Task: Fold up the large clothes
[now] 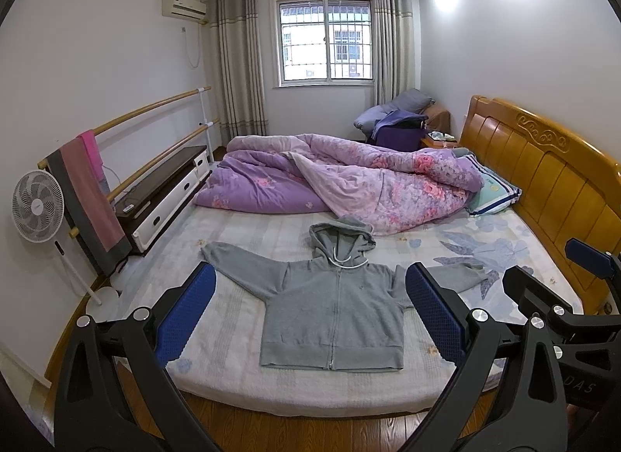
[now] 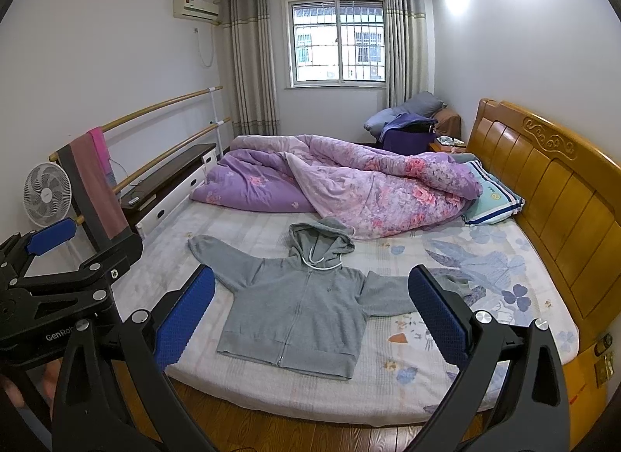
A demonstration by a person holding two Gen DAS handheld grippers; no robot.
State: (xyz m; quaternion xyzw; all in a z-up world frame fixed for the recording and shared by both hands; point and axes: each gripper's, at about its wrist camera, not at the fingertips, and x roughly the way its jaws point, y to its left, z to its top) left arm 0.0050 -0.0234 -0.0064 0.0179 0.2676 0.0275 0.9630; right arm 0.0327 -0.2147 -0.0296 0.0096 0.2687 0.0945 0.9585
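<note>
Bedroom, wood floor nearest. Left tool (image 1: 310,304) and right tool (image 2: 310,304) both spread wide, pinching nothing, held above bed (image 1: 217,366) edge. One grey hoodie (image 1: 330,320) flat on mattress, zipped, two sleeves out. Best start: pinch sleeve cuff, fold across chest, keep hem square. Beyond: one purple quilt (image 1: 349,180), one pillow (image 1: 493,192).

Even daylight from window (image 1: 325,42), ceiling glare top right, strong fisheye bending at edges, sharp focus.

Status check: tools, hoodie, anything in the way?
Left tool and right tool open, empty, short of bed. Hoodie flat, zipped, unfolded. Quilt behind, touching hood.
</note>
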